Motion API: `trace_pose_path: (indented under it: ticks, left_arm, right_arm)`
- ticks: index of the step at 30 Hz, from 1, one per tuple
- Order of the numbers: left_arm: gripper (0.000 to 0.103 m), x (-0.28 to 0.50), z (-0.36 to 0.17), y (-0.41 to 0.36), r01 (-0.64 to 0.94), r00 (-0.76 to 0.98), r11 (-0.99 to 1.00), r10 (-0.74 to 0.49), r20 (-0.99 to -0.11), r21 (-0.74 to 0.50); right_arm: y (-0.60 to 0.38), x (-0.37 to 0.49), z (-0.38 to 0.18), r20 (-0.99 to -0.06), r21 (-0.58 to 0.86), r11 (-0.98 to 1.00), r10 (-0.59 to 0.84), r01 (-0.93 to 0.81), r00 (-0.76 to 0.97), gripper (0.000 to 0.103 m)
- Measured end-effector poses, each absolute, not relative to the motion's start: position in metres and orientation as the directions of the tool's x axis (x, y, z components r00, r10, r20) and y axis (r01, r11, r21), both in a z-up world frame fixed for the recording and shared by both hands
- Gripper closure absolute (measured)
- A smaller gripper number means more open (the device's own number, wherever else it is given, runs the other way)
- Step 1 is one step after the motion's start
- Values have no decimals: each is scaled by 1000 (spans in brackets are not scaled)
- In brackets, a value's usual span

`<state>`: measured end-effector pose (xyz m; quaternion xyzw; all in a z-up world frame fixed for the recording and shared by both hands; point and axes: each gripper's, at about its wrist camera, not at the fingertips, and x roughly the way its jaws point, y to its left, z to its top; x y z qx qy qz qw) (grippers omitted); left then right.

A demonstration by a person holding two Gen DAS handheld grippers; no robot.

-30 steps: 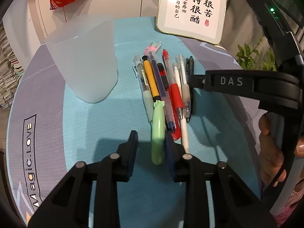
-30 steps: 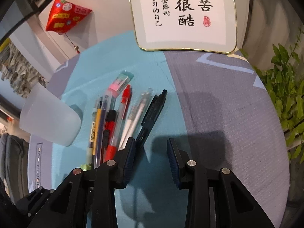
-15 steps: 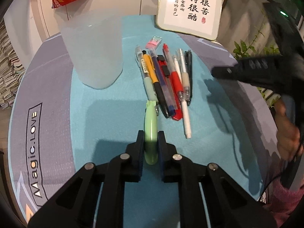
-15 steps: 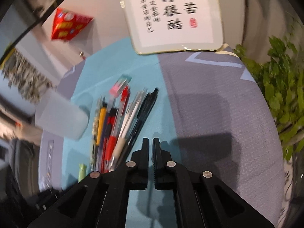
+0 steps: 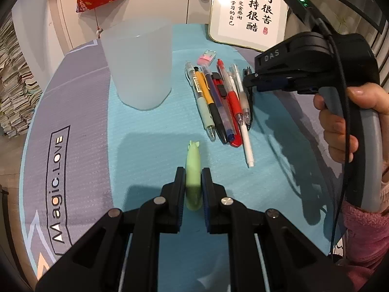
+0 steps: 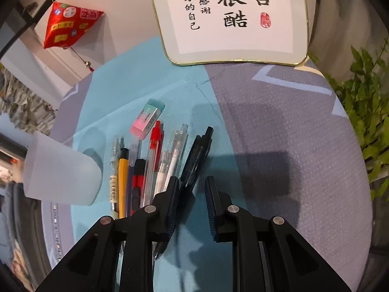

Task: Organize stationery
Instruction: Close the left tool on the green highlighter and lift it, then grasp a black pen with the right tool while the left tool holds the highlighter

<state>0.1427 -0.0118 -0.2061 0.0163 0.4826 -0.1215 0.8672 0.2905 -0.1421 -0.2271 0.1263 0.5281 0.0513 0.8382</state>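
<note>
We grip green pen (image 5: 193, 170), left gripper (image 5: 193, 187) clamped.
Our right gripper (image 6: 190, 203) jaws opening, narrow gap empty; black pen (image 6: 197, 155) touches left finger (image 6: 173, 202).

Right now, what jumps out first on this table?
A pale green pen is pinched in the left gripper at the near edge. Beyond it a row of pens lies beside a frosted cup, while the right gripper, jaws opening, hovers over the black pen.
</note>
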Motion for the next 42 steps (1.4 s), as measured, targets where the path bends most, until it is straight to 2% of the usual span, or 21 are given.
trace_pose_path:
  ticks: [6,9,11,13,15,20,26,29,30,32,33,36,37,41,42]
  left_arm:
    - [92,142,-211,-16,236,487,967,-202,-850,-94]
    - [92,142,-211,-15,235,483,967,-205,-851,-100]
    - [87,141,-211,-13,229,483,968,-205,-852,-102]
    - [72,141,-210,-12,225,482,968,-207,-851,-108]
    - [69,141,-208,-12,224,492,969,-208,-845,-108]
    - [69,151,-206,-18,231,498,969,-199,-844,-92]
    - [71,165,-216,-23,227,474,972,-170,-864,-66]
    - [82,165,-215,-23,226,493,973,-147,-858,-37]
    - [89,166,-215,-22,224,490,974,-146,-859,-38]
    - [92,166,-214,-18,219,487,974,-154,-860,-50]
    - [92,166,-214,-17,219,484,974,-161,-860,-59]
    - [92,164,-213,-17,221,486,974,-162,-859,-58]
    - [92,163,-213,-17,223,487,973,-163,-858,-59]
    - [92,164,-214,-20,218,485,975,-153,-861,-50]
    - [92,164,-214,-21,219,485,975,-146,-862,-42]
  right_arm:
    - [-124,297,-227,-887,165,986,162,-29,432,86]
    - [-128,287,-226,-891,199,977,210,-70,402,87]
    - [-131,275,-224,-890,199,975,221,-96,399,87]
    - [-137,254,-219,-888,190,972,230,-137,398,87]
    - [-143,235,-215,-888,188,968,241,-169,391,87]
    - [-143,199,-215,-904,126,962,211,-240,372,87]
    - [-140,191,-225,-915,100,958,195,-269,353,87]
    - [-143,193,-229,-917,102,961,191,-258,350,87]
    - [-144,194,-229,-917,108,962,194,-251,348,87]
    - [-145,197,-228,-915,114,965,194,-235,353,87]
    - [-145,198,-227,-914,112,968,189,-225,358,83]
    - [-145,205,-225,-907,106,973,179,-204,381,56]
    - [-144,207,-224,-905,110,973,182,-203,385,54]
    - [-139,218,-234,-918,129,972,192,-197,348,55]
    - [-138,217,-232,-911,107,975,176,-197,373,63]
